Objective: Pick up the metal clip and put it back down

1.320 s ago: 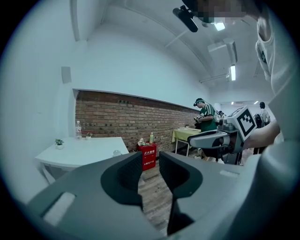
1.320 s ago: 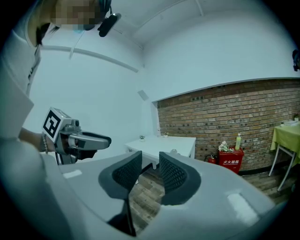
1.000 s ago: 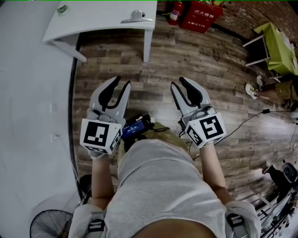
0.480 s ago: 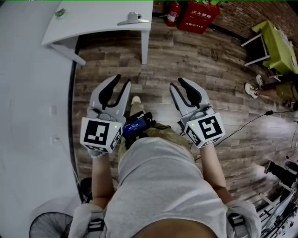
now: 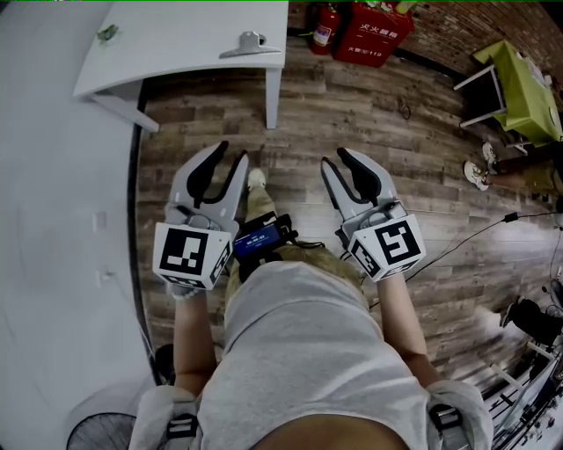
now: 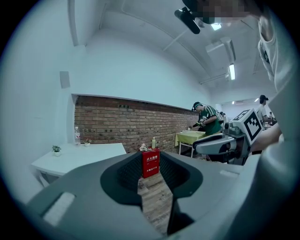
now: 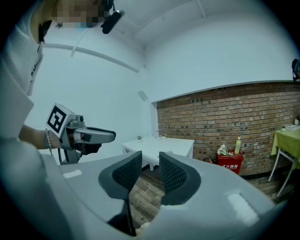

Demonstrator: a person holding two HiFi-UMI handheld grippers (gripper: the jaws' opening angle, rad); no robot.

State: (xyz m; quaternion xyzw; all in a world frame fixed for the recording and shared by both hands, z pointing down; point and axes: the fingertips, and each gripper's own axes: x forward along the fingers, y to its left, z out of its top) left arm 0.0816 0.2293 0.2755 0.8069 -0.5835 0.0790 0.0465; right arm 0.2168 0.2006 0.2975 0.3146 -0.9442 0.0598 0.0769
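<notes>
Looking down in the head view: L gripper (image 5: 229, 156) & R gripper (image 5: 336, 158) are held out side by side over the wood floor (image 5: 352, 114). Both point up the pic, w/ the person's grey shirt (image 5: 299, 352) below them. L fingers are apart w/ nothing btw them, and R fingers are apart too w/ nothing btw them. The metal clip (image 5: 252, 46) sits on the white table (image 5: 176, 35), near the front edge by the corner w/ the leg, well apart from both grippers. A red box (image 5: 368, 33) & a fire extinguisher (image 5: 325, 25) stand by the brick wall (image 5: 457, 26) at the top. A green table (image 5: 523, 83) is far to the R. A shoe (image 5: 256, 179) pokes out btw the grippers, & a small gadget w/ a blue screen (image 5: 261, 239) hangs at the person's front. Left gripper view: the two dark pads stand apart w/ a clear gap, & only floor & the red box far off show thru it. The white table is off to the L w/ a tiny plant (image 6: 56, 149) & a bottle (image 6: 77, 136) on it; can't make out the clip here. A person in a green top (image 6: 208, 119) stands by the green table. Right gripper view: pads apart w/ a thin gap, only floor & the white table's corner far behind it. L gripper shows at the L side.
</notes>
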